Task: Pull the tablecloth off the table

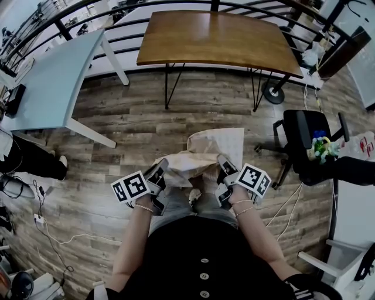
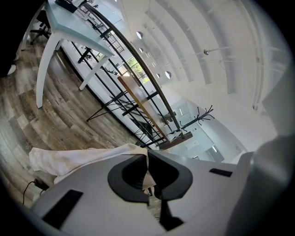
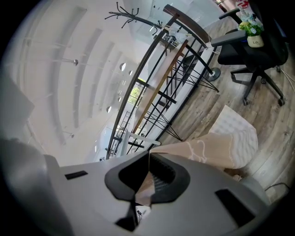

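The cream tablecloth (image 1: 205,153) hangs crumpled in front of the person, its far end trailing over the wooden floor. The brown wooden table (image 1: 217,36) stands bare further back. My left gripper (image 1: 157,174) is shut on the cloth's left edge, and the left gripper view shows the cloth (image 2: 83,156) pinched between the dark pads. My right gripper (image 1: 225,167) is shut on the right edge; the tablecloth (image 3: 216,147) drapes away from its jaws toward the floor in the right gripper view.
A pale blue table (image 1: 55,79) stands at the left. A black office chair (image 1: 307,137) with a small plant is at the right, beside a round-based stand (image 1: 273,92). Cables (image 1: 53,237) run over the floor at the lower left. A black railing (image 1: 117,14) lines the back.
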### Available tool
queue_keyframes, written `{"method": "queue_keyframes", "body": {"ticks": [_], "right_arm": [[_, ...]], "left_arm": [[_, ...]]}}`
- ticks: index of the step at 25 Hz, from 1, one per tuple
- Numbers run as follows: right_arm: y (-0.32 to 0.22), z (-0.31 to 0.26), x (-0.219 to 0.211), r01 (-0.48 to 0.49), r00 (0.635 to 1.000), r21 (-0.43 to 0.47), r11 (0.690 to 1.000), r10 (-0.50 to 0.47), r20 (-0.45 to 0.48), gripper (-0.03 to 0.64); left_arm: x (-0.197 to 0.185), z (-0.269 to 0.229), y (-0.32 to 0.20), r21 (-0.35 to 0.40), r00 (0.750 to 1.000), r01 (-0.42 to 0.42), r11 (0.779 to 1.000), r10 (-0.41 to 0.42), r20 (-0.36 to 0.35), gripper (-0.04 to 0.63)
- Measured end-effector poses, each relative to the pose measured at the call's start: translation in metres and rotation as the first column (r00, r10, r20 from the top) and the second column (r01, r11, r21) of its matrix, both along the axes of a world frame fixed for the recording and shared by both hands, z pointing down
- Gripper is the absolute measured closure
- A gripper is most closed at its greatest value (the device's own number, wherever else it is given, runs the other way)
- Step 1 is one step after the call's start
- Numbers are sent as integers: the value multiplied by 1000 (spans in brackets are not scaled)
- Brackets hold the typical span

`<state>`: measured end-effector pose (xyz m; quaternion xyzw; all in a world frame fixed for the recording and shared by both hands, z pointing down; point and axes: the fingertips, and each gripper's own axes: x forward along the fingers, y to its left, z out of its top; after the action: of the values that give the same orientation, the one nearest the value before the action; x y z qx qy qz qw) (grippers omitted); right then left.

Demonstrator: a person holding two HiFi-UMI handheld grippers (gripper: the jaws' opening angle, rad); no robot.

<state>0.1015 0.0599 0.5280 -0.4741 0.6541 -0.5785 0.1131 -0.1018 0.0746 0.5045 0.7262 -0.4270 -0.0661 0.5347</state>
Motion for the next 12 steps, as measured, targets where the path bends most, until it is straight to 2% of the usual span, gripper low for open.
{"method": "queue_keyframes", "body": {"ticks": [12], "right_arm": [[-4, 1, -4, -4, 1000, -6, 1000, 4, 2, 589]], "left_arm": [[-4, 1, -3, -7, 1000, 1, 1000, -1, -1, 580]]}}
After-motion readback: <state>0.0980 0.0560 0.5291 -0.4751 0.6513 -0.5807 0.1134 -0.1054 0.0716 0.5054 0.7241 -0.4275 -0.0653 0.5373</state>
